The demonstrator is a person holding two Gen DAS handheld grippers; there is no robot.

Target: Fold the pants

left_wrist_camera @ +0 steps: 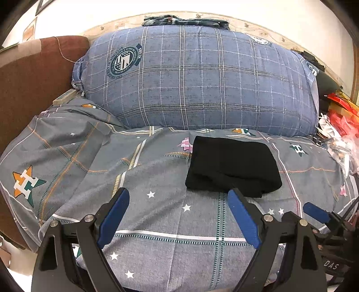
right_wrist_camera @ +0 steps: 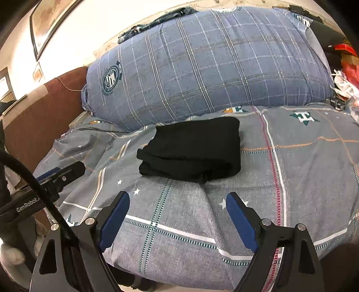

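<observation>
Black pants (right_wrist_camera: 193,148) folded, lying on grey bedsheet (right_wrist_camera: 303,161), plaid pillow (right_wrist_camera: 213,67) at 12 o'clock. Left gripper (left_wrist_camera: 178,193) and right gripper (right_wrist_camera: 177,197) both wide open, holding nothing.

I am getting bright, even daylight in both wrist views; the pale cream wall (left_wrist_camera: 94,20) is washing out into glare, the folded black fabric pants (right_wrist_camera: 193,148) are losing detail, and fisheye edges are bending and darkening.
</observation>
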